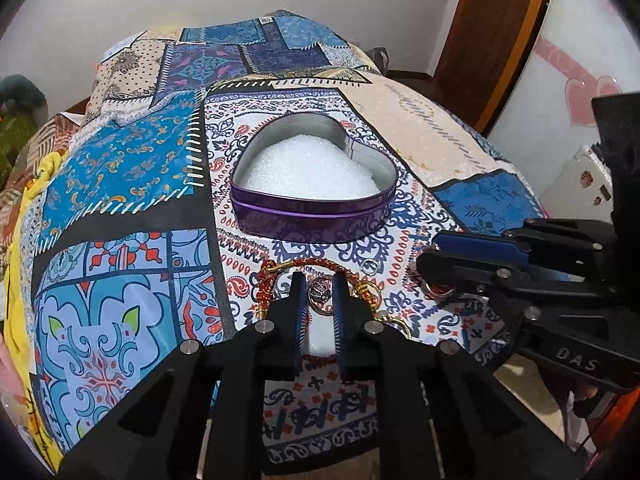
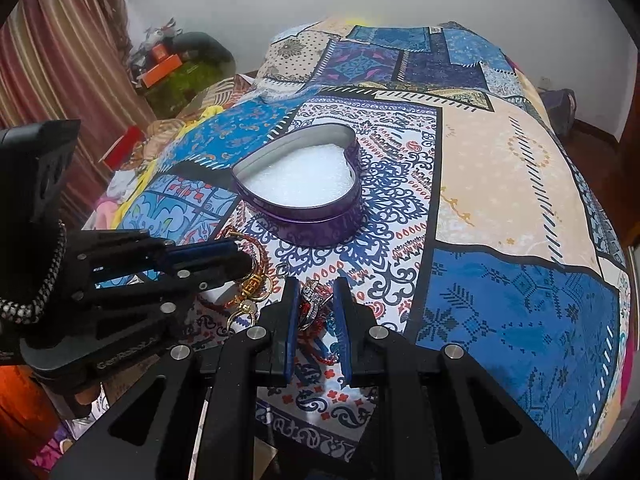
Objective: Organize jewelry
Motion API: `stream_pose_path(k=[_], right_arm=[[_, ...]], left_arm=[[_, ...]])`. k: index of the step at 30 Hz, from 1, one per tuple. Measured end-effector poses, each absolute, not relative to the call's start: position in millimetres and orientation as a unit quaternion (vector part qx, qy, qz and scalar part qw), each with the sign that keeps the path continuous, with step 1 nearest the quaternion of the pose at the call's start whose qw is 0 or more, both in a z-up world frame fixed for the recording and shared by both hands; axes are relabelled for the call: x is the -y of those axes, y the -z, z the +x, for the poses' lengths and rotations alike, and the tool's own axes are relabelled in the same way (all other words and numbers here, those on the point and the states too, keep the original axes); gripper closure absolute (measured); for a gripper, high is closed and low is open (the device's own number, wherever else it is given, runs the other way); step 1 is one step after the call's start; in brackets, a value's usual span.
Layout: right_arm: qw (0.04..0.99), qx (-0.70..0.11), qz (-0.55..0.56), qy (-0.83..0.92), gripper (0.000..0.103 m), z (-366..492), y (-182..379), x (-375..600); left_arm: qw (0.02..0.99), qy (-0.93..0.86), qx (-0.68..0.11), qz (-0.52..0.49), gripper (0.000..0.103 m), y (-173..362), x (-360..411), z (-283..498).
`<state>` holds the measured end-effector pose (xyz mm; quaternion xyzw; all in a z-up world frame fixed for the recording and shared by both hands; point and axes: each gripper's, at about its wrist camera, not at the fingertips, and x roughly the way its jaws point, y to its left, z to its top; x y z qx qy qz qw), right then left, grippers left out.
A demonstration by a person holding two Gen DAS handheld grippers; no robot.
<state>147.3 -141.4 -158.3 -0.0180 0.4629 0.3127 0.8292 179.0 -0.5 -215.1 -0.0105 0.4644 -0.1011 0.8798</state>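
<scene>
the heart-shaped tin [image 1: 316, 196] sits open on the patchwork bedspread [image 1: 120, 168], its white foam lining [image 1: 312, 168] bare, nothing placed in it yet. all the jewelry lies on the near side of the tin, toward the grippers.

the left gripper [image 1: 320, 284] hangs just in front of the tin with its jaws narrow; a small silver charm [image 1: 319, 294] shows in the gap between them, but the pads do not clearly press on it, so it looks loosely framed rather than held. around it, also in front of the tin, loops a red beaded cord [image 1: 266, 284] with gold clasps [image 1: 366, 294], and a loose silver ring [image 1: 370, 267] lies between the cord and the tin.

the right gripper [image 2: 316, 292], in front of the tin and to the right of the left one, has its jaws narrow on a silver stone-set ring [image 2: 314, 300]; the ring sits tilted between the pads, which seem to pinch it.

risks, as i judge them: the ring is small, hard and tilted, so a slight twist on the way to the tin could squirt it out onto the busy pattern, where it would be hard to spot. red threads [image 2: 320, 324] lie right under that ring; if they are snagged, lifting would drag them along. the left jaws could catch the cord with the charm and pull the whole tangle. the two grippers are close, so moving both toward the tin at once invites a bump. the tin is light and could slide on the soft bedspread if nudged.
</scene>
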Motion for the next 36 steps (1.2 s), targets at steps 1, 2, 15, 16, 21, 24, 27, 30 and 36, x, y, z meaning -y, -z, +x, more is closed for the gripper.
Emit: stream_pose_path(k=[1,2,15,16,21,24,27,30,36], right_arm=[[0.83,-0.463,-0.017,-0.312,0.088,147,158,142],[0.83,-0.462,-0.017,-0.312,0.088,147,158,142],[0.829,-0.463,-0.01,-0.314,0.088,146,156,145],[0.829,-0.463,-0.01,-0.313,0.088,146,156,145],[0.829,-0.464,-0.008,-0.312,0.088,146,157,147],[0.829,-0.464,-0.008,-0.312,0.088,146,157,148],[0.829,-0.464,-0.007,-0.312,0.088,146,157,148],[0.828,-0.464,-0.005,-0.314,0.088,147,158,149],[0.827,-0.464,-0.006,-0.317,0.088,147,159,148]], left_arm=[[0.882,0.1,-0.46,-0.012,0.092,213,-1,178],[0.884,0.101,-0.456,-0.013,0.092,211,-2,177],[0.878,0.118,-0.464,0.002,0.098,205,6,166],[0.877,0.119,-0.465,0.0,0.098,207,7,166],[0.875,0.112,-0.471,-0.011,0.098,214,4,173],[0.874,0.105,-0.474,-0.015,0.098,217,2,178],[0.873,0.102,-0.477,-0.012,0.098,220,2,182],[0.874,0.099,-0.476,-0.013,0.098,220,1,184],[0.874,0.096,-0.475,-0.017,0.097,220,-2,190]])
